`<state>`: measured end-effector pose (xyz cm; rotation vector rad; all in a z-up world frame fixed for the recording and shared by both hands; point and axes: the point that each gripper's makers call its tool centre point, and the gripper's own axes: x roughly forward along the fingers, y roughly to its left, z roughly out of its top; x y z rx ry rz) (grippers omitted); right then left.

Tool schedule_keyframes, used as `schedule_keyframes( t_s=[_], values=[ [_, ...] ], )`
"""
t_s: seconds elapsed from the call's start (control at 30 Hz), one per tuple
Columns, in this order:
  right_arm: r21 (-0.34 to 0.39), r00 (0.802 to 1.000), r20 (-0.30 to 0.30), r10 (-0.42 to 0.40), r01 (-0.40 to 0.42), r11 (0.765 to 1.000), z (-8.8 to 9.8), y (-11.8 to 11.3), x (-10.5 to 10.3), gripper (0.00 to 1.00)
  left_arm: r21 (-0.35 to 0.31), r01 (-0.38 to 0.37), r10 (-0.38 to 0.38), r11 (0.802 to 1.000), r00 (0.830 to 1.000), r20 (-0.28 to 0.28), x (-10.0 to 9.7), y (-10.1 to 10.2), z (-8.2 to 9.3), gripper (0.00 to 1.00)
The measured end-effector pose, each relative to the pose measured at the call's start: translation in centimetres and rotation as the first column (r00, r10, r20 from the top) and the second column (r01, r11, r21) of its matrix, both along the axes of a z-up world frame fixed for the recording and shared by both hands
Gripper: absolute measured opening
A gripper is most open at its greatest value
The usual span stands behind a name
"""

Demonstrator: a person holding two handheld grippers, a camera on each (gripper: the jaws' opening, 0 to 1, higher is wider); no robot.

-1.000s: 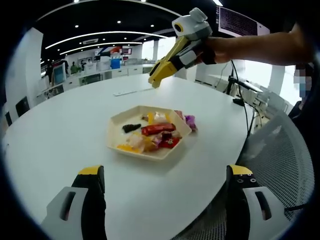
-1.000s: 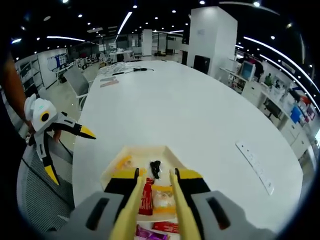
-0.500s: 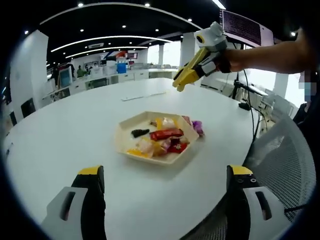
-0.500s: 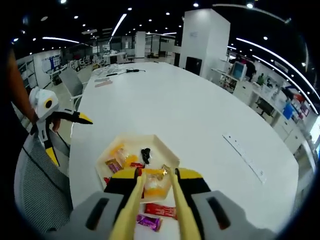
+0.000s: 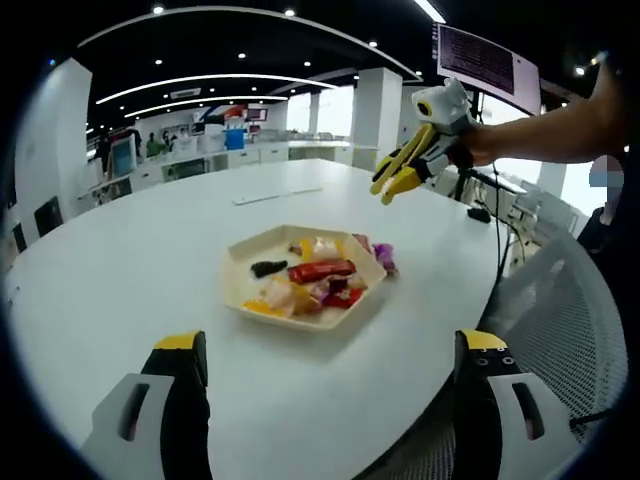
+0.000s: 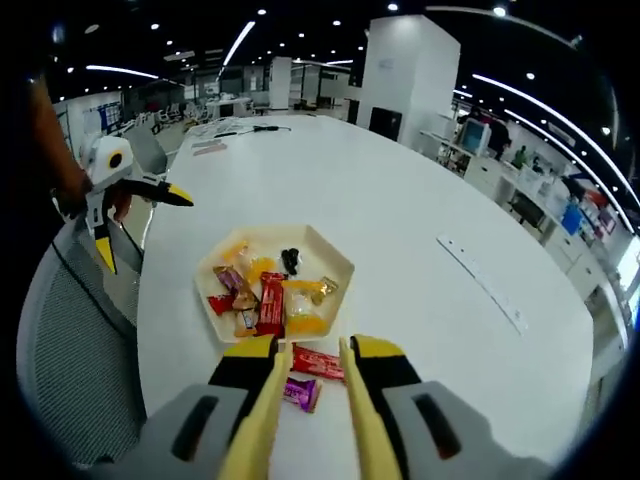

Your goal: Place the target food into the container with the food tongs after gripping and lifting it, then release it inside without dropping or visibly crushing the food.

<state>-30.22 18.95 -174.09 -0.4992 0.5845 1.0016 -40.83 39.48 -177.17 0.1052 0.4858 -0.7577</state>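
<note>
A cream hexagonal tray (image 5: 240, 272) (image 6: 338, 262) sits on the white table, holding several wrapped sweets, among them a red bar (image 5: 320, 270) (image 6: 270, 303) and a small black piece (image 6: 291, 262). On the table beside the tray lie another red bar (image 6: 318, 362) and a purple sweet (image 5: 382, 253) (image 6: 298, 392). My right gripper (image 6: 308, 346) (image 5: 396, 186) hovers above these two, its yellow jaws a narrow gap apart with nothing between them. My left gripper (image 5: 330, 342) (image 6: 128, 222) is wide open at the near table edge, well short of the tray.
A white power strip (image 5: 272, 193) (image 6: 480, 285) lies on the table beyond the tray. Grey mesh chairs (image 5: 565, 300) (image 6: 70, 330) stand at the table edge. A person's forearm (image 5: 545, 125) carries the right gripper. Bare tabletop surrounds the tray.
The right gripper has drawn back and away from the tray, so the tray now lies beyond its jaws. In the left gripper view it has shifted right. Both keep the same jaw gaps.
</note>
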Motion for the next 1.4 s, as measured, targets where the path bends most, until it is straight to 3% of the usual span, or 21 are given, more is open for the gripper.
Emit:
schedule_keyframes(
  t_s=[0.33,0.53,0.63,0.7,0.93,1.13,1.23,1.27,1.4],
  values=[
    [0.02,0.999,-0.044,-0.013,0.014,1.0,-2.1,-0.9,-0.5,0.28,0.005,0.003,-0.003,1.0,1.0,-0.003,-0.1,0.0,0.0,1.0],
    [0.031,0.996,-0.081,-0.031,0.034,0.999,-3.6,0.2,0.0,0.28,0.012,0.002,-0.002,1.0,1.0,-0.014,-0.2,0.0,-0.2,1.0],
    [0.067,0.991,-0.129,-0.018,0.027,0.997,-4.2,1.0,-0.3,0.28,0.005,-0.01,0.01,1.0,1.0,-0.007,0.0,0.2,0.0,1.0],
    [0.031,0.992,-0.125,-0.005,0.009,0.999,-4.8,0.8,-0.5,0.28,0.006,-0.017,0.017,1.0,1.0,-0.004,0.1,0.3,0.0,1.0],
    [0.006,0.988,-0.143,0.056,-0.056,0.998,-5.9,0.7,-1.1,0.28,0.0,-0.024,0.024,1.0,1.0,-0.005,0.2,0.4,0.1,1.0],
    [-0.023,0.978,-0.188,0.095,-0.101,0.995,-6.9,0.4,-1.8,0.28,-0.006,-0.047,0.047,0.999,0.999,-0.002,0.4,0.8,0.2,1.0],
    [-0.045,0.976,-0.19,0.105,-0.116,0.992,-7.3,0.2,-2.2,0.29,-0.006,-0.04,0.04,0.999,0.999,-0.003,0.4,0.6,0.2,1.0],
    [-0.09,0.977,-0.177,0.116,-0.134,0.987,-7.6,-0.2,-2.4,0.29,-0.008,-0.038,0.038,0.999,0.999,-0.001,0.4,0.5,0.2,1.0],
    [-0.099,0.975,-0.189,0.119,-0.14,0.985,-7.9,0.0,-3.1,0.29,-0.011,-0.044,0.044,0.999,0.999,-0.006,0.4,0.7,0.2,1.0]
  ],
)
